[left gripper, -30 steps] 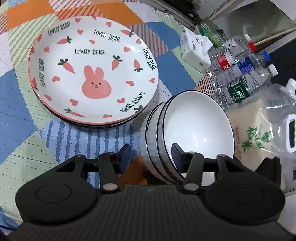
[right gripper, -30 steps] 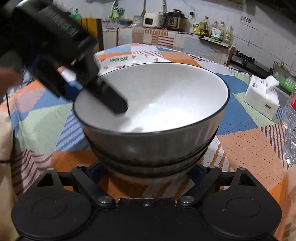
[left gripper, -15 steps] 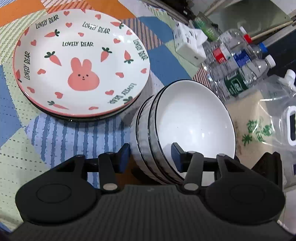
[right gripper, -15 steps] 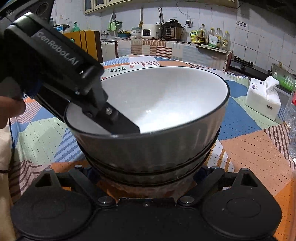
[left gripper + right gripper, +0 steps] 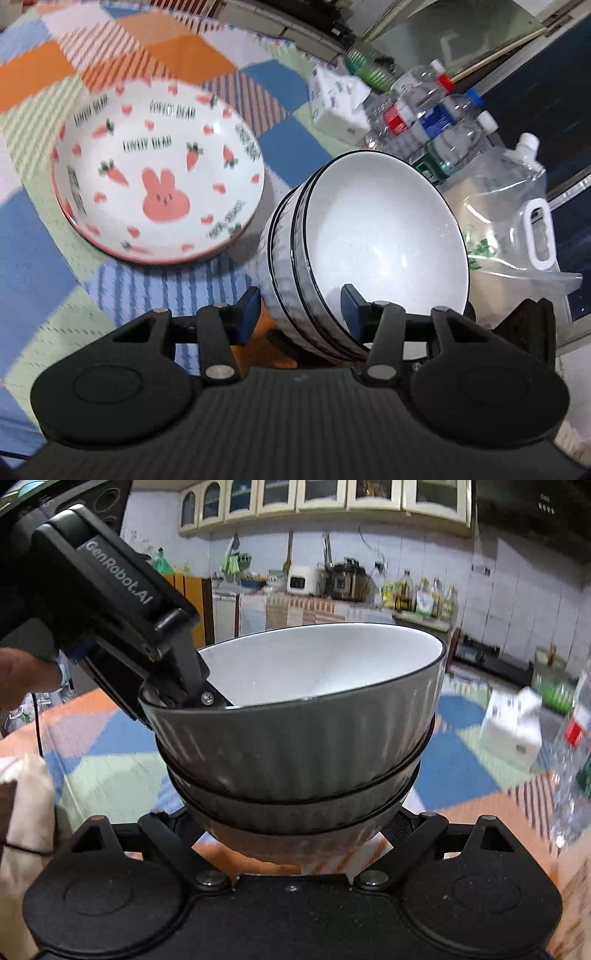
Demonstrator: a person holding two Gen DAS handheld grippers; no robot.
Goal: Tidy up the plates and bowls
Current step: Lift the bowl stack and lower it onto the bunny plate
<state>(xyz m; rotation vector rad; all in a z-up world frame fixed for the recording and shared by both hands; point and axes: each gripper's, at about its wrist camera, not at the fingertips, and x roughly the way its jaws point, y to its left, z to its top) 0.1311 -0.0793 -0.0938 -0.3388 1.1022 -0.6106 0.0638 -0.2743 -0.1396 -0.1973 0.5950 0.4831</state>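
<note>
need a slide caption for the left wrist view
Left tongs grip the rim of the stacked white bowls beside the bunny plate.

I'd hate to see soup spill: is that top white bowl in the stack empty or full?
Empty. The top bowl shows only its bare white inside in both views, apart from one of the left gripper's fingers reaching in over its rim.

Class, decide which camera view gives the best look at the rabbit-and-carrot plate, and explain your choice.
The left wrist view. There the rabbit-and-carrot plate lies whole on the patchwork tablecloth, pattern visible though motion-blurred, beside the stacked bowls. In the right wrist view the stacked bowls fill the middle and no plate can be made out.
</note>
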